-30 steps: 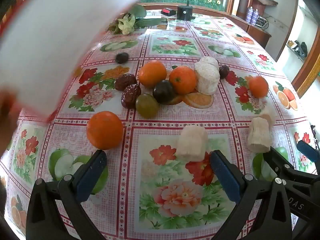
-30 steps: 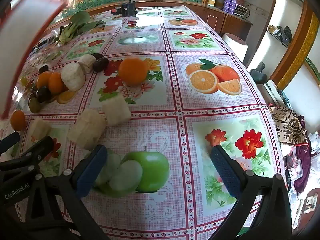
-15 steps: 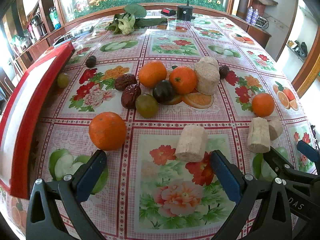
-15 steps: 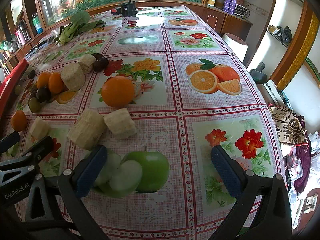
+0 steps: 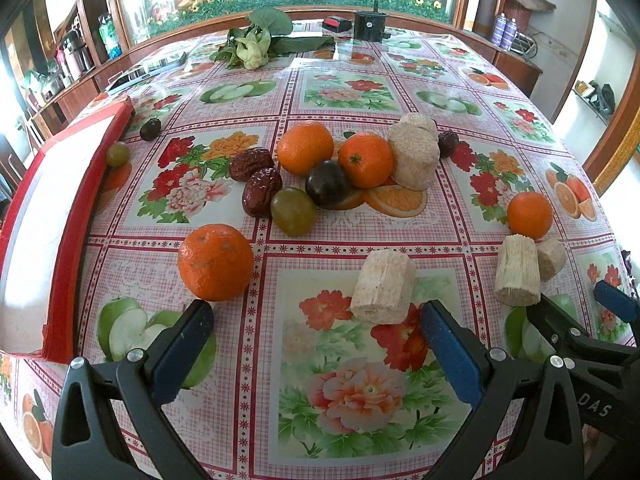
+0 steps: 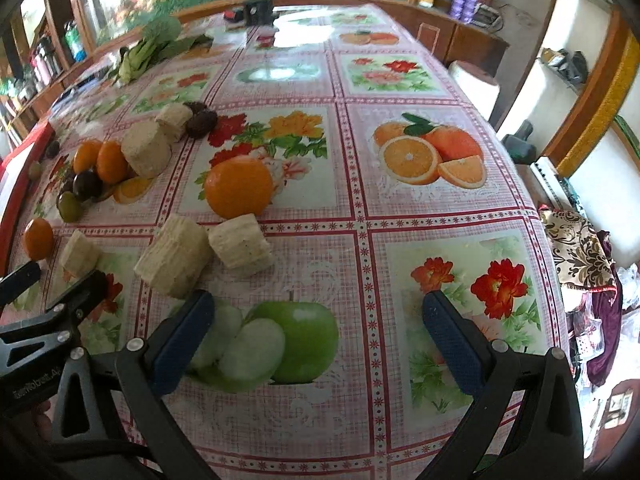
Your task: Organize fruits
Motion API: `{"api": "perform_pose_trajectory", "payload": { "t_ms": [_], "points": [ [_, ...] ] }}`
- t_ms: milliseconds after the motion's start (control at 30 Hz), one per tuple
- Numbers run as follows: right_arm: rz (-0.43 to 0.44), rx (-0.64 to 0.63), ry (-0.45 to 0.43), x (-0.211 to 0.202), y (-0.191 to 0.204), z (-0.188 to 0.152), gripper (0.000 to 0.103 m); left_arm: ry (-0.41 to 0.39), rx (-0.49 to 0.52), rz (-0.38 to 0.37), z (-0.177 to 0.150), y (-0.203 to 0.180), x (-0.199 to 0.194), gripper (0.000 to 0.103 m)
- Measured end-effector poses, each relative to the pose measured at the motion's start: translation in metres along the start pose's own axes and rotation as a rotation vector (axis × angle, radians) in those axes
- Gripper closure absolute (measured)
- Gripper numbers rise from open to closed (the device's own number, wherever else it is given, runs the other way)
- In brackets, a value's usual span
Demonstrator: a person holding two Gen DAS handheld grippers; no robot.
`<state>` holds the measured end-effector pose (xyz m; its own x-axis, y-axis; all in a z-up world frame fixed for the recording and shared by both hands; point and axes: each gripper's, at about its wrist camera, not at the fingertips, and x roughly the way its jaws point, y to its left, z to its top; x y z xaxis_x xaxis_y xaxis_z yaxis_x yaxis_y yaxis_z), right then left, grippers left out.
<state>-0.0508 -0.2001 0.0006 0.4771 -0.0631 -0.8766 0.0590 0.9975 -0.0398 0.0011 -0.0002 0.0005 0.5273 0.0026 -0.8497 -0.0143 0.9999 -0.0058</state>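
Loose fruit lies scattered on a fruit-print tablecloth. In the left wrist view a near orange and a pale sugarcane chunk lie just beyond my open left gripper. Farther off is a cluster: two oranges, red dates, a dark plum, a green plum and a cane piece. My right gripper is open and empty; an orange and two cane chunks lie ahead of it on the left.
A red-rimmed white tray lies flat at the table's left edge, a green plum and a dark date beside it. Leafy greens and a black device sit at the far end. The right table edge drops off to clutter.
The red-rimmed tray swung down from in front of the left camera and now lies on the table at the left. The orange on the right rolled nearer and stopped against the cane chunks.
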Motion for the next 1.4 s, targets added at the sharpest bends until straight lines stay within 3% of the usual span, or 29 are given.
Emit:
{"api": "perform_pose_trajectory", "payload": {
  "t_ms": [233,567,1400],
  "points": [
    [0.022,-0.038,0.046,0.002,-0.001,0.003,0.000,0.000,0.000,0.000,0.000,0.000,0.000,0.000],
    [0.006,-0.019,-0.026,-0.002,-0.001,-0.007,0.000,0.000,0.000,0.000,0.000,0.000,0.000,0.000],
    [0.001,-0.012,-0.042,-0.003,-0.001,-0.008,0.000,0.004,0.053,-0.034,-0.004,0.002,-0.003,0.000]
  ]
}}
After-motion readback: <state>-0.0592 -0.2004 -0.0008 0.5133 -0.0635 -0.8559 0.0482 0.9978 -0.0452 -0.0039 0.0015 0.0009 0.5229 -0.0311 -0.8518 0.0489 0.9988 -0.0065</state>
